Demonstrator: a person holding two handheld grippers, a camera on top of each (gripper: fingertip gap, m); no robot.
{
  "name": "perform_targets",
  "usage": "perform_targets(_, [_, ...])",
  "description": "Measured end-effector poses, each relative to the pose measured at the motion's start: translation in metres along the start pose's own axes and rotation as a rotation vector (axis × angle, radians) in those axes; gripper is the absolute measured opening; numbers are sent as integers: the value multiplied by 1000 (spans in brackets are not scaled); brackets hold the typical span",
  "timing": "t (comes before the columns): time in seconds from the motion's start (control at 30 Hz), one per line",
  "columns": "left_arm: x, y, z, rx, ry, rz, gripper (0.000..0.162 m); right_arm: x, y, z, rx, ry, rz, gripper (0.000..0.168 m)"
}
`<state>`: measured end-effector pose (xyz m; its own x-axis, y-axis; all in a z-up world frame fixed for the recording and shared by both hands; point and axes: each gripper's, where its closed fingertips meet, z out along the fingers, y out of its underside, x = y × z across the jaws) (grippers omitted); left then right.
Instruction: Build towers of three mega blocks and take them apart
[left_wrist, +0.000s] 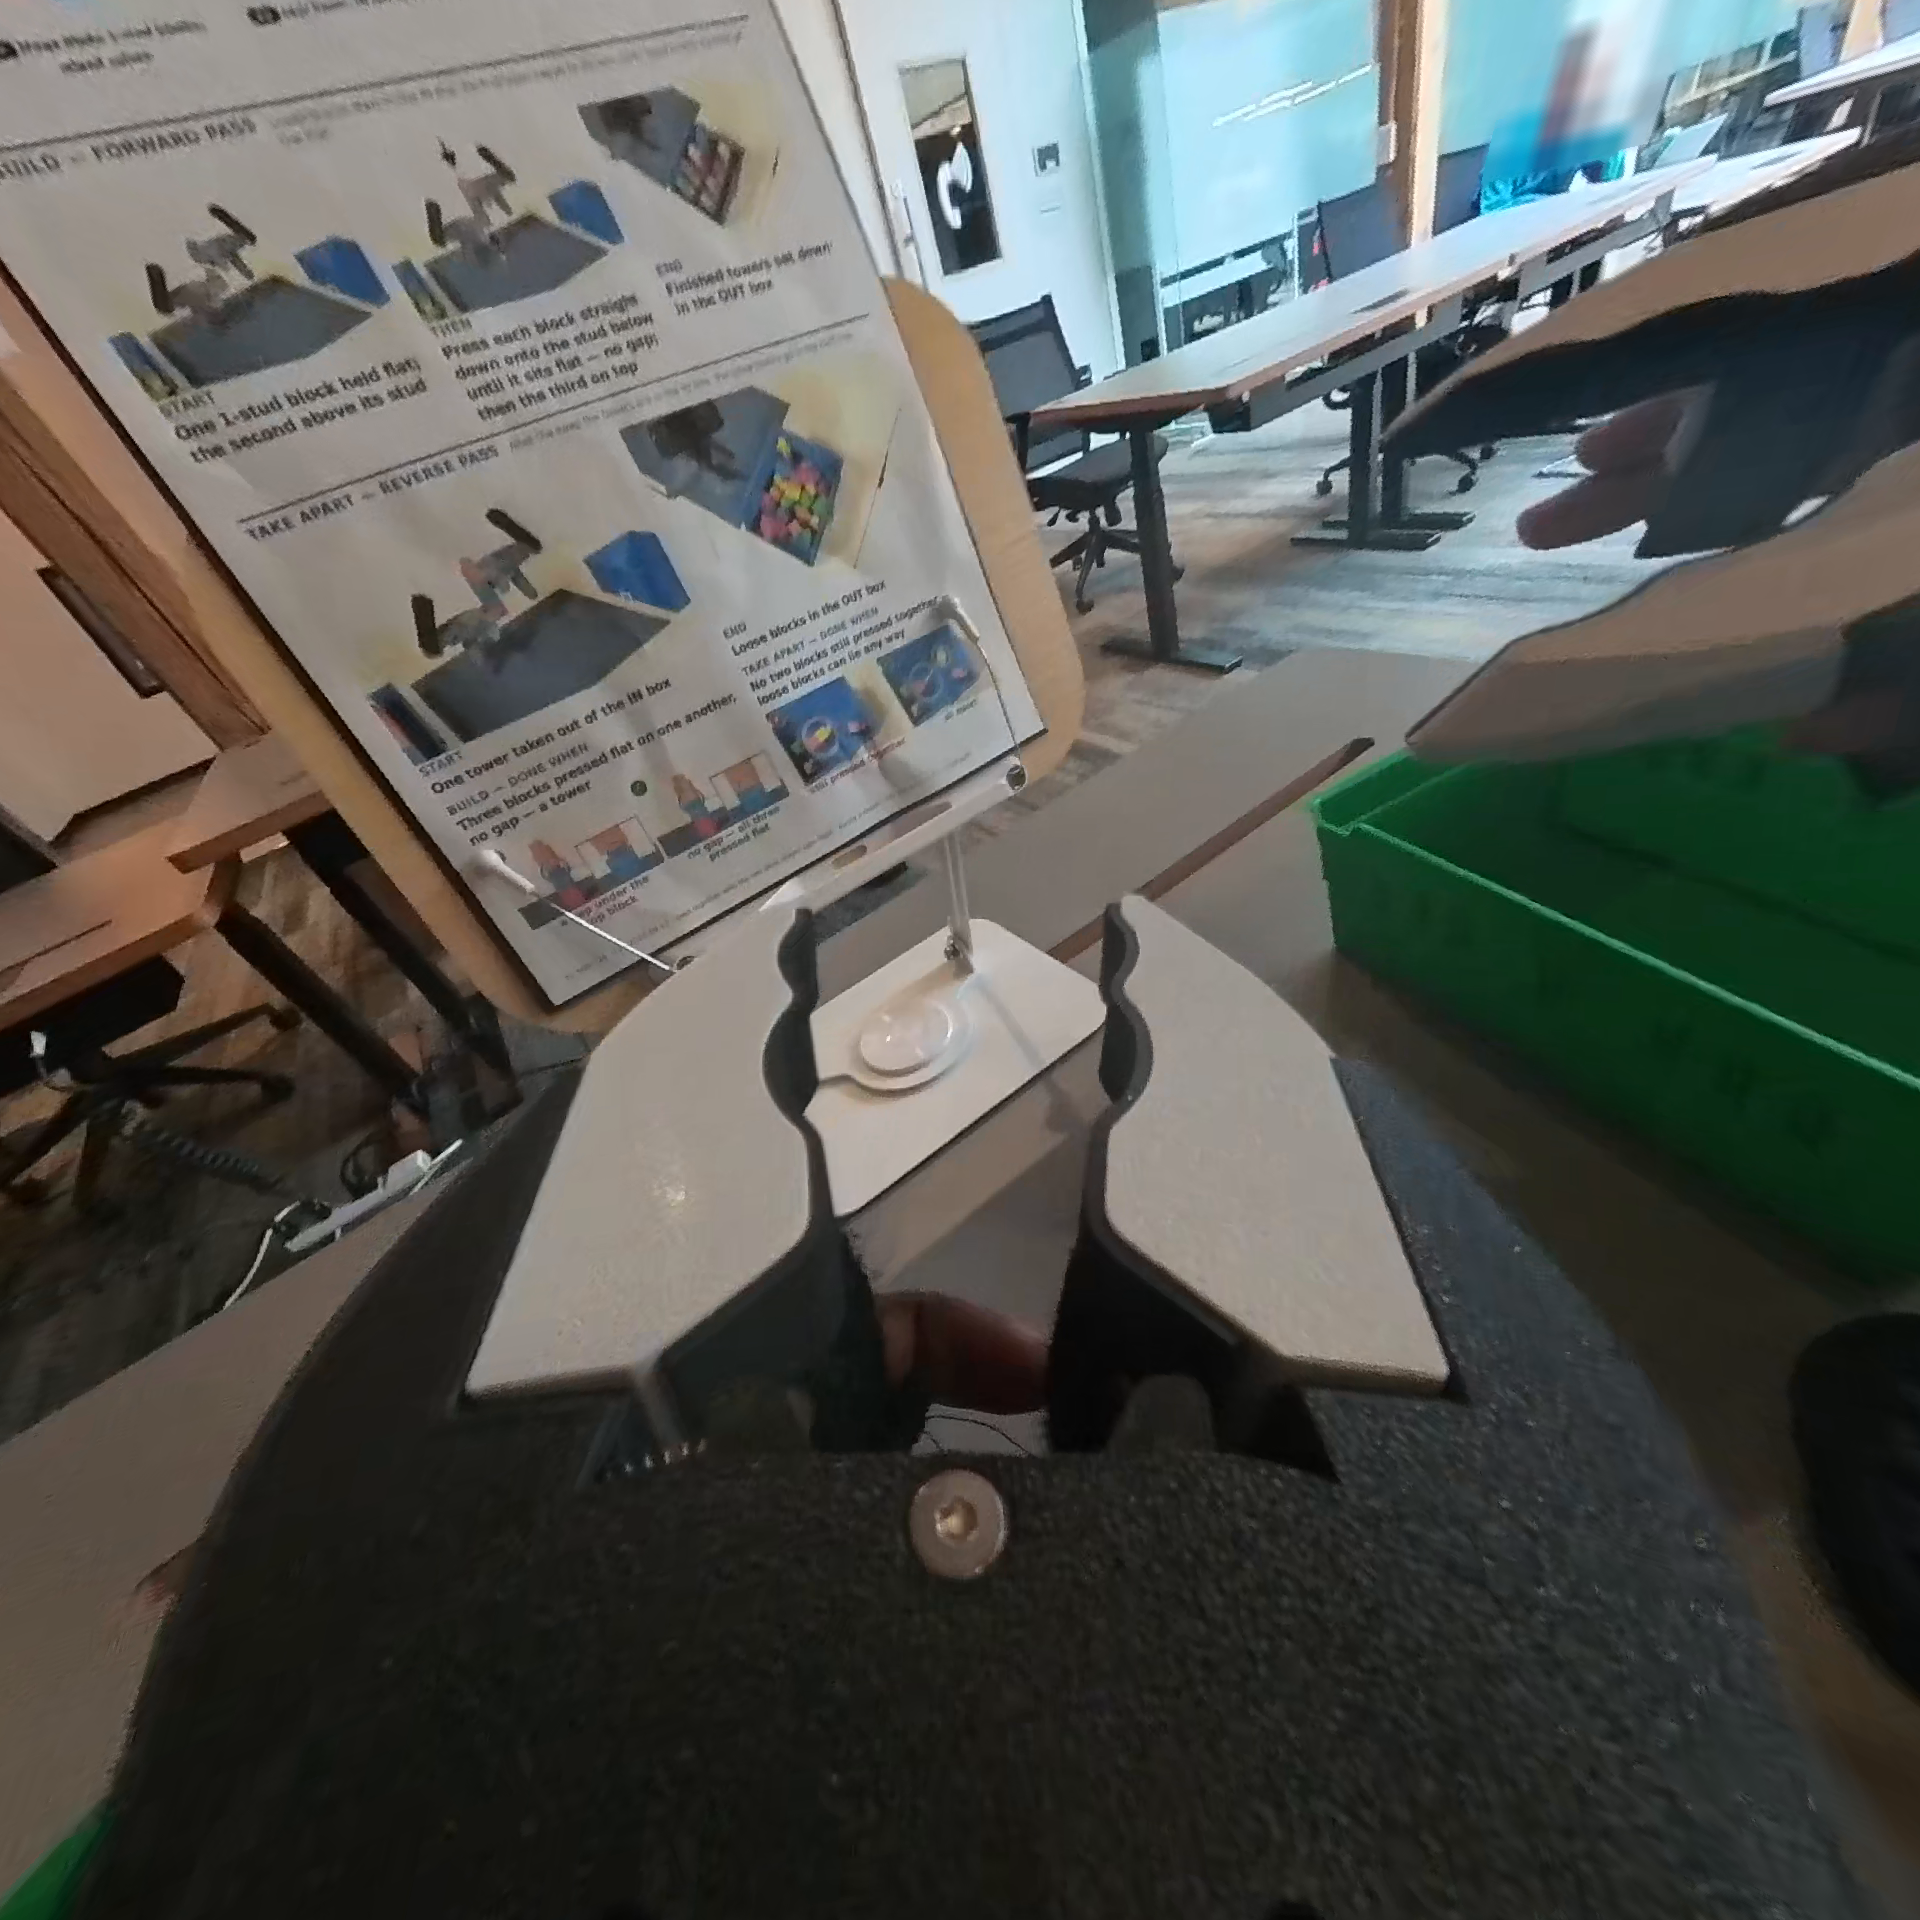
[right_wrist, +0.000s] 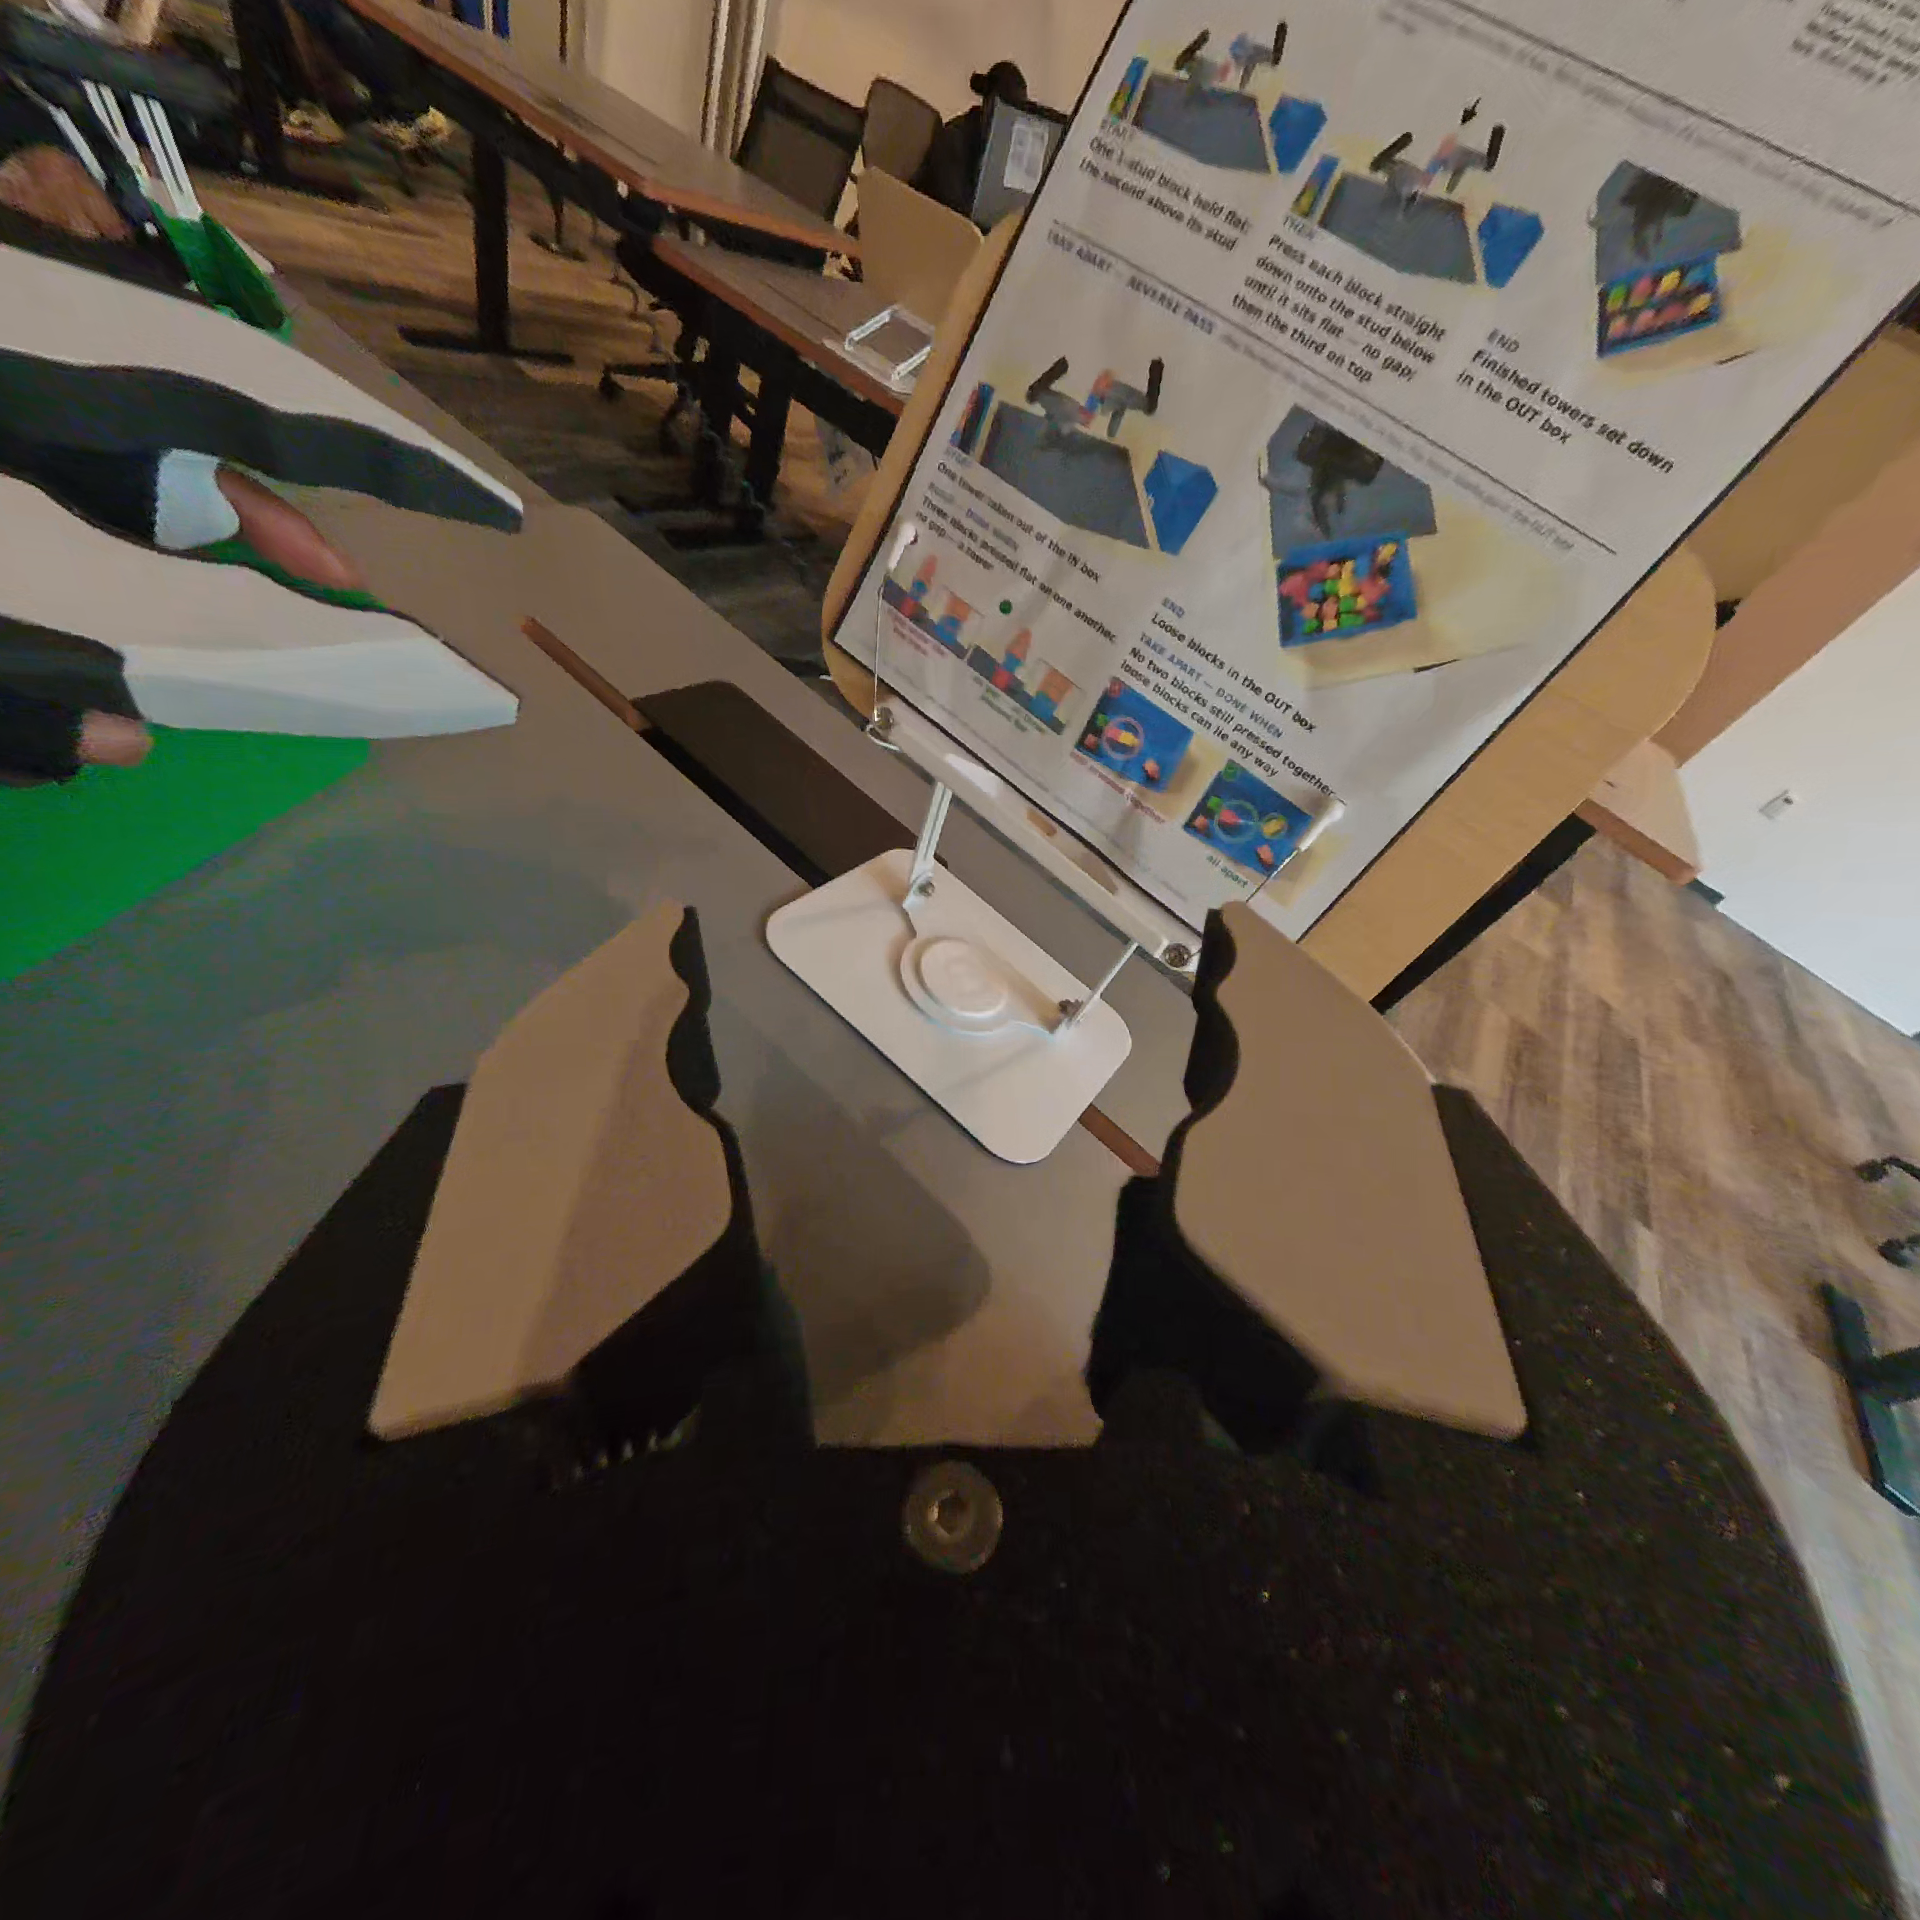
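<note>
No mega block shows clearly in either view. My left gripper (left_wrist: 956, 935) is open above the grey table (left_wrist: 1195, 831), its grey fingers pointing at a white stand. A dark red shape (left_wrist: 966, 1351) sits low between the finger bases; I cannot tell what it is. My right gripper (right_wrist: 951, 935) is open and empty, also above the table. Each gripper shows in the other's view: the right one (left_wrist: 1434, 582) hangs over a green bin (left_wrist: 1558, 987), and the left one (right_wrist: 514, 613) is at the left above the green bin (right_wrist: 156, 831). Gloved fingers (right_wrist: 281, 530) hold it.
A white stand base (left_wrist: 966, 1039) stands at the table's far edge and carries a large printed instruction sheet (left_wrist: 468, 468); both also show in the right wrist view (right_wrist: 935, 997). Beyond are long desks (left_wrist: 1299, 364), office chairs and floor.
</note>
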<state>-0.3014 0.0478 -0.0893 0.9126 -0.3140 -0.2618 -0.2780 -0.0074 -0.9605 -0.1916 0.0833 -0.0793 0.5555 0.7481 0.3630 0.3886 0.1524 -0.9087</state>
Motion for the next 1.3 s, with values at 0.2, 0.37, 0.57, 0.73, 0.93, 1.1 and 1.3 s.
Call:
perform_targets(0.2, [-19,1,-2,21,-72,-12,54,-7,0,10,-6,1,-30,89])
perform_targets(0.37, [-35,5,-8,13,-122,-32,46,-18,-9,15,46,-23,-57,81])
perform_targets(0.57, [-55,14,-10,-40,-278,39,0,-52,-53,-1,278,-82,-143,1])
perform_targets(0.73, [-63,11,-15,-33,-325,64,0,-44,-46,6,248,-38,-153,1])
perform_targets(0.93, [-64,9,-25,-56,-296,40,50,-31,-18,16,93,-51,-104,52])
perform_targets(1.1, [-68,8,-48,-128,-264,9,92,-18,6,16,-53,-21,-48,102])
perform_targets(1.3, [-115,36,-118,-359,-414,66,91,-6,14,11,-74,-10,-31,108])
